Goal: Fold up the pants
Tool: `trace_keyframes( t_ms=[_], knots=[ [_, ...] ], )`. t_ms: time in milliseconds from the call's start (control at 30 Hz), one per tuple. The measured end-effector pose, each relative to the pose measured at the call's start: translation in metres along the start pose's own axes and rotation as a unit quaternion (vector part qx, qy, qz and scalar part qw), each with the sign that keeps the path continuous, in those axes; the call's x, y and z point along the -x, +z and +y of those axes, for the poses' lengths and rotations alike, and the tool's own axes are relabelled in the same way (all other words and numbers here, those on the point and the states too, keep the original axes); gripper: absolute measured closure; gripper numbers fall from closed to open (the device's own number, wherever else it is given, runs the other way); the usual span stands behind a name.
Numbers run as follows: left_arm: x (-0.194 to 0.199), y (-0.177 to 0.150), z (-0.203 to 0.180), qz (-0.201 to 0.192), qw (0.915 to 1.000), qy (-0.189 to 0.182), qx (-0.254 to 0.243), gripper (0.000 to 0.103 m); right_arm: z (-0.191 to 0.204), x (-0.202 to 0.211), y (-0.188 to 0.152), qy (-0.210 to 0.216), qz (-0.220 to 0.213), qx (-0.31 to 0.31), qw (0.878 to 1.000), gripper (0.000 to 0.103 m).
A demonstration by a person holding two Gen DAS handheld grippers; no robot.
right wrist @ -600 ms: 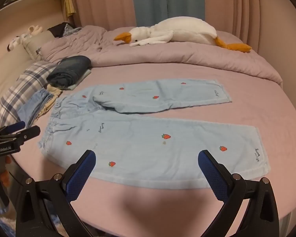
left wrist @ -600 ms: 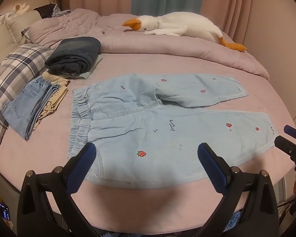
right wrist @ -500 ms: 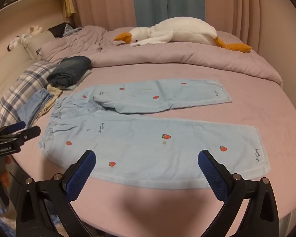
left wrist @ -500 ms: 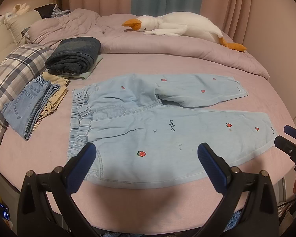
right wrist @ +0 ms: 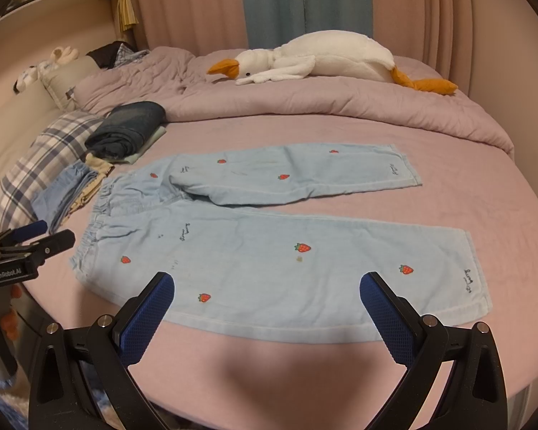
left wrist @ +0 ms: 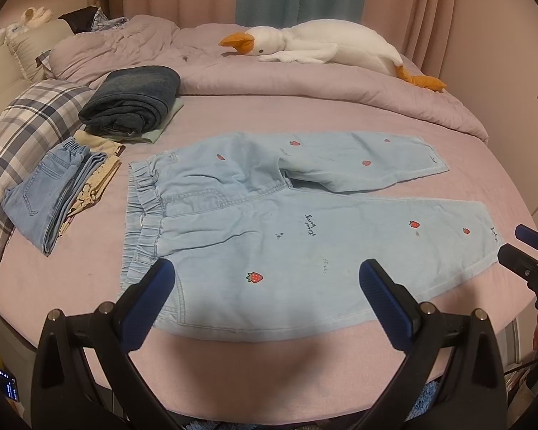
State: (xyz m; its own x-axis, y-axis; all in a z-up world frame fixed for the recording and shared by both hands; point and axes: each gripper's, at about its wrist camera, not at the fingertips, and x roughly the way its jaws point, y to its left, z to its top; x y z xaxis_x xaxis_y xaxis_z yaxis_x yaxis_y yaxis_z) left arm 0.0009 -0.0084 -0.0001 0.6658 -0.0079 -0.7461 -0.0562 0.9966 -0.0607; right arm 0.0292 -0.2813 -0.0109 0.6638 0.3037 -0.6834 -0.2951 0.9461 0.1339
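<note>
Light blue pants (left wrist: 269,222) with red strawberries lie flat on the pink bed (left wrist: 305,358), waistband to the left, both legs spread out to the right. In the right wrist view the same pants (right wrist: 269,251) fill the middle. My left gripper (left wrist: 265,286) hovers open above the near edge of the pants by the waist, nothing between its blue pads. My right gripper (right wrist: 267,297) hovers open over the near leg, also empty. Each gripper shows at the edge of the other's view: the right gripper (left wrist: 527,251) and the left gripper (right wrist: 28,240).
Folded clothes lie left of the pants: a dark denim stack (left wrist: 132,104), light jeans (left wrist: 50,190). A plaid pillow (left wrist: 21,136) sits at far left. A white goose plush (left wrist: 315,43) rests on the bunched lilac quilt (left wrist: 305,89) at the back. The bed edge is just below the grippers.
</note>
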Motion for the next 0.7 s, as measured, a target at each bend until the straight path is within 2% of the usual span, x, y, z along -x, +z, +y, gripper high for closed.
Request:
trace_keyframes(
  t_ms=[700],
  knots=[
    [-0.0026, -0.0030, -0.0005, 0.001, 0.9997, 0.016, -0.019, 0.000, -0.0018, 0.0017, 0.0000, 0.001, -0.002, -0.001, 1.000, 0.000]
  ],
)
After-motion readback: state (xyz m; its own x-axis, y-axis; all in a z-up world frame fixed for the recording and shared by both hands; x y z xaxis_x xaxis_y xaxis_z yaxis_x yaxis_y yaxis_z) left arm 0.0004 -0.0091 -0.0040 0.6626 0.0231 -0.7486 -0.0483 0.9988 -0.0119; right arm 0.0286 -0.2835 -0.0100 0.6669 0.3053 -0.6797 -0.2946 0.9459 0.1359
